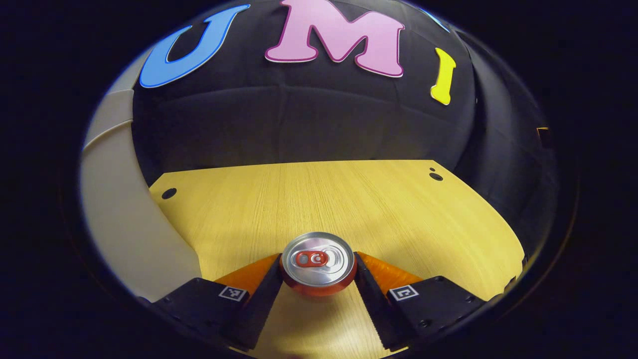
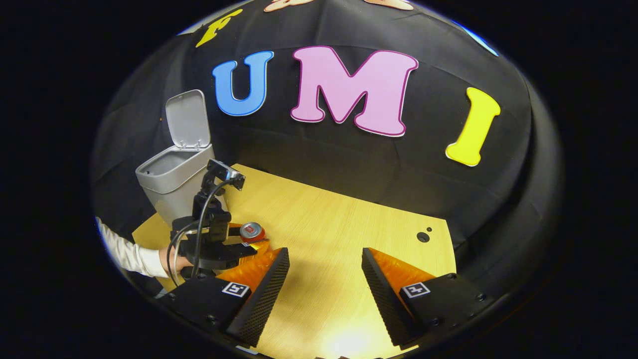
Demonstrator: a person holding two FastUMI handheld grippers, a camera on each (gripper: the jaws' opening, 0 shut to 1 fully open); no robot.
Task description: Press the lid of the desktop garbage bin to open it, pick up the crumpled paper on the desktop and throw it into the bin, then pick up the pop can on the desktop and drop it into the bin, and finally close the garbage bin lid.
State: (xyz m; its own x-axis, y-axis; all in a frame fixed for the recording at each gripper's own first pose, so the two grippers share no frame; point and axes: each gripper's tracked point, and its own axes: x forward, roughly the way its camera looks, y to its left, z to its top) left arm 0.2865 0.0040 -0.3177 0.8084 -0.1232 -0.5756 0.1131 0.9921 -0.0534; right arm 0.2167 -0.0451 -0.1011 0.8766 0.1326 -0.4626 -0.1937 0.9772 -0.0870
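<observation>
A red pop can (image 1: 318,262) with a silver top stands upright between the fingers of my left gripper (image 1: 318,279), and both fingertips press on its sides. In the right gripper view the same can (image 2: 252,230) sits in the left gripper (image 2: 249,240), just right of the grey garbage bin (image 2: 172,182). The bin's lid (image 2: 188,119) stands open and upright. I cannot tell whether the can rests on the wooden desktop (image 1: 349,199) or hangs just above it. My right gripper (image 2: 325,271) is open over the desktop, with nothing between its fingers.
The bin's pale wall (image 1: 119,209) curves close along the left of the left gripper view. A hand in a white sleeve (image 2: 132,255) holds the left gripper. Small dark holes (image 2: 422,237) mark the desktop's far right corner. Black cloth backs the desk.
</observation>
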